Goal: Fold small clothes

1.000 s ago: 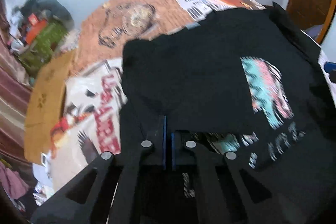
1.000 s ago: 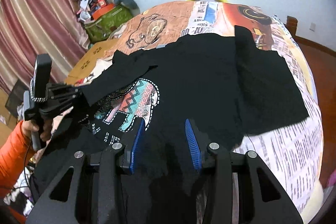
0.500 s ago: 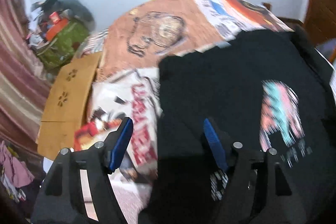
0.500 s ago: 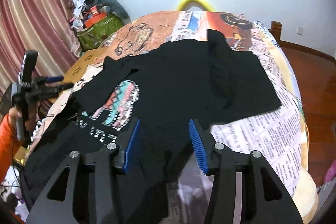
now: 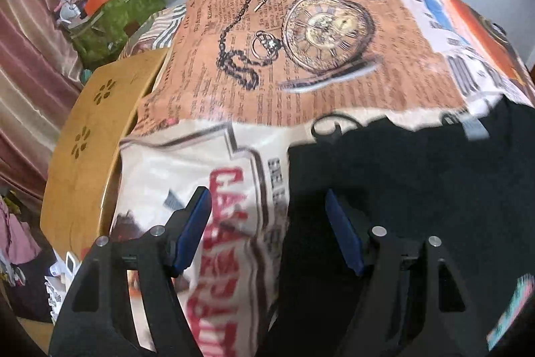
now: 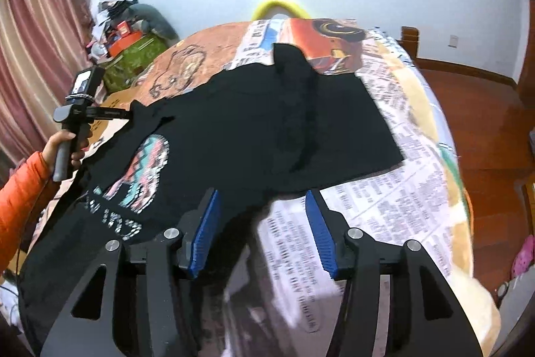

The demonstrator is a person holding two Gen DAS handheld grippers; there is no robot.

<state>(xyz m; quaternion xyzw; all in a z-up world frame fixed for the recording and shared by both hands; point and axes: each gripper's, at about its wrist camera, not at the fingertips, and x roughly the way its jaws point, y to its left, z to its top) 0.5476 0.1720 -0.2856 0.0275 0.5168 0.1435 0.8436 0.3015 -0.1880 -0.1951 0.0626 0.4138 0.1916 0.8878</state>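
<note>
A printed bedspread [image 6: 384, 199] fills both views, with the black T-shirt [image 6: 254, 126] spread mid-frame (graphic at lower left). The right gripper [image 6: 262, 223], jaws opening, grips nothing, and the left gripper [image 5: 269, 225] stands released over the shirt's edge.

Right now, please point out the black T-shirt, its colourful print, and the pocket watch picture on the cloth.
black T-shirt [image 6: 254, 122]: right wrist view, on the plain black middle.
colourful print [image 6: 143, 169]: right wrist view, on the patterned middle.
pocket watch picture [image 5: 326, 34]: left wrist view, on the dial.
</note>
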